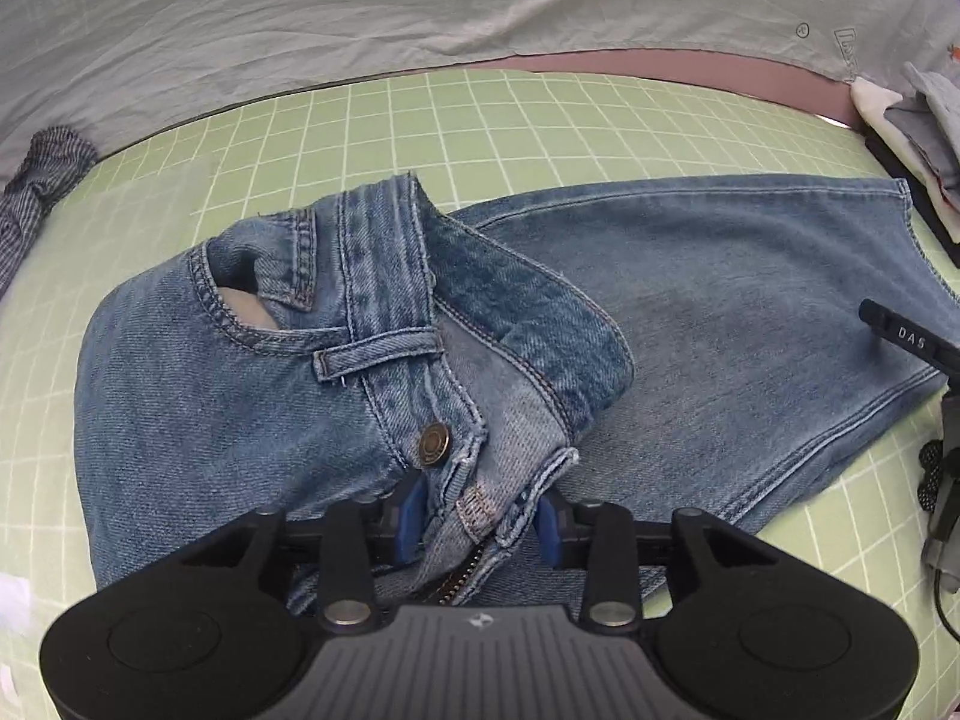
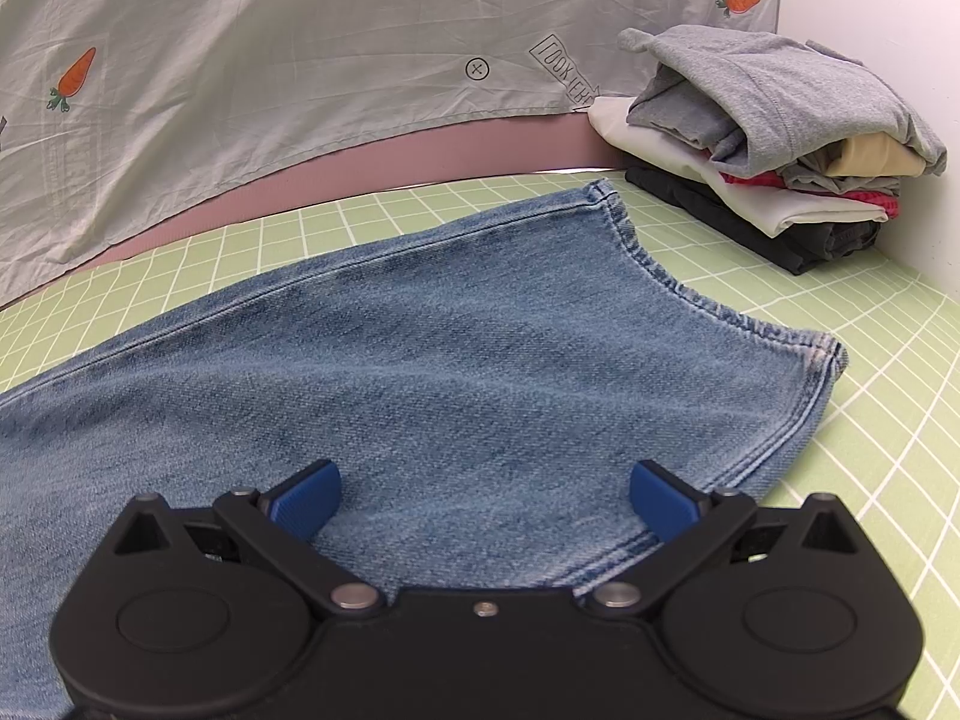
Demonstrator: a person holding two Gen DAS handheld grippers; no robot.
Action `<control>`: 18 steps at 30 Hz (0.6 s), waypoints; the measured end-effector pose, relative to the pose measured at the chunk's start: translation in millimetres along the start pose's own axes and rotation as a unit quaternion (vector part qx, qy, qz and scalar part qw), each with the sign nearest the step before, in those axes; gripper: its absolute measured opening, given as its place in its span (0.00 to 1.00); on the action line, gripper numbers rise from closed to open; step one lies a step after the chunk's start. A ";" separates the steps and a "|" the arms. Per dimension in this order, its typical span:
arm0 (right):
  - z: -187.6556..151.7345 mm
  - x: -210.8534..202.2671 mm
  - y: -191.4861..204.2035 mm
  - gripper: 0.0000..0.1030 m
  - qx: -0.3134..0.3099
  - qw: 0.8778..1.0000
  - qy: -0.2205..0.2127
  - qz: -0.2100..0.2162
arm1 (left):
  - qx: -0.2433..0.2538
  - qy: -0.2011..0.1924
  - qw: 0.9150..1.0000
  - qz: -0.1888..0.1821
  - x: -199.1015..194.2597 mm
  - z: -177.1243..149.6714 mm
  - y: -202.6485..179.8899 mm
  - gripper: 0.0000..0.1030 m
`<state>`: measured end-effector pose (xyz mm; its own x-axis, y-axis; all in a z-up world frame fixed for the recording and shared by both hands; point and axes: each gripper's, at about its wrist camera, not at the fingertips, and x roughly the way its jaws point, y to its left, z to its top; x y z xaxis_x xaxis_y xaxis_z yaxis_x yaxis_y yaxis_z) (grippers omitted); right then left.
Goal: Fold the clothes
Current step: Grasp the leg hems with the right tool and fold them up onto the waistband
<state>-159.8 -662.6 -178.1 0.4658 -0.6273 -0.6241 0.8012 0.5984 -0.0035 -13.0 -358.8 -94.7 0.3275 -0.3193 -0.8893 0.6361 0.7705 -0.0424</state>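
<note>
Blue jeans lie on the green grid mat, waist end bunched and raised, with the brass button and open fly facing me. My left gripper is shut on the jeans at the fly and waistband, denim filling the gap between its blue pads. In the right wrist view a flat jeans leg stretches away to its hem at the upper right. My right gripper hovers open just above that leg, nothing between its blue fingers. A black part of the right tool shows at the left view's right edge.
A stack of folded clothes stands at the mat's far right corner, close to the leg hem. A grey sheet with carrot prints hangs behind the mat. A striped dark cloth lies at the far left edge.
</note>
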 end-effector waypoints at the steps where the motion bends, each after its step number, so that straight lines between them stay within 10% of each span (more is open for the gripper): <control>1: 1.4 0.1 -0.8 1.00 -0.002 1.000 0.004 0.003 | -0.007 0.000 1.000 -0.011 -2.6 2.6 2.7 0.53; 8: 28.9 0.8 -28.7 1.00 0.016 0.998 0.044 0.039 | -0.084 -0.061 0.992 -0.066 -47.9 18.9 29.7 0.83; 18: 54.1 36.6 -107.3 1.00 0.071 0.994 0.041 -0.069 | -0.139 -0.007 0.988 0.070 -22.8 21.7 82.8 0.87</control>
<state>-208.4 -776.8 -158.3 0.3201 -0.6528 -0.6866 0.9031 0.4293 0.0128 47.3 -299.7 -68.1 0.4093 -0.2039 -0.8893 0.3676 0.9289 -0.0438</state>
